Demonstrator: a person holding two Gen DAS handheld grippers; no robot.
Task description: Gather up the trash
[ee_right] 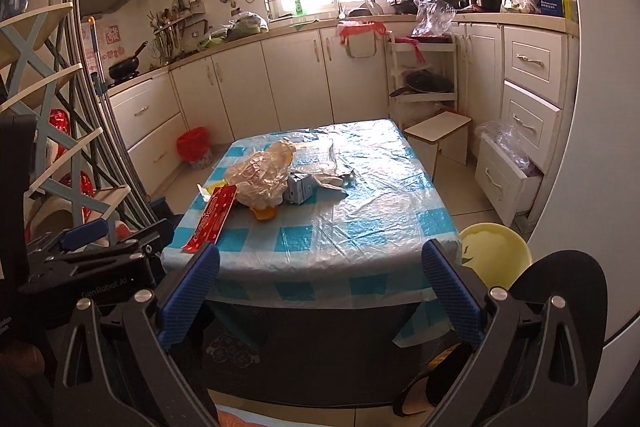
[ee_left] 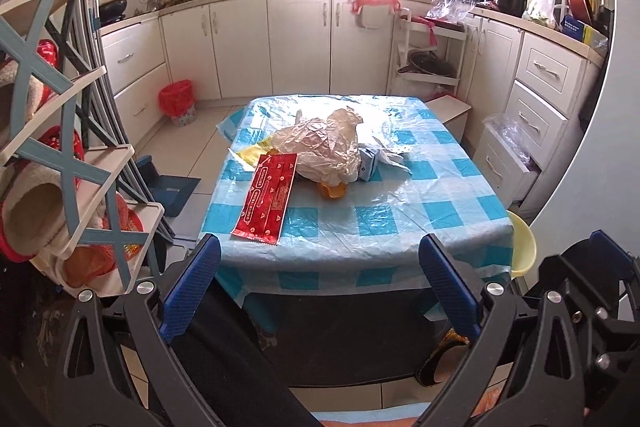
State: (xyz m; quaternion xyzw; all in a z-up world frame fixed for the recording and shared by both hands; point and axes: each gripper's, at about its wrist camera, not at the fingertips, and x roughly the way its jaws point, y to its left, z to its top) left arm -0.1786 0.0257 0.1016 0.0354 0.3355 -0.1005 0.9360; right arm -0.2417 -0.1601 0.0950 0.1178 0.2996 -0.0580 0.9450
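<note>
A table with a blue-checked plastic cloth holds trash. A flat red wrapper lies near the front left. Behind it sit a crumpled translucent bag, a yellow wrapper, an orange piece, a small grey-blue carton and white paper. My left gripper and right gripper are open and empty, held before the table's front edge.
A bin with a red bag stands on the floor at the far left. A shelf rack is close on the left. A yellow stool is at the table's right front corner. Cabinets line the walls.
</note>
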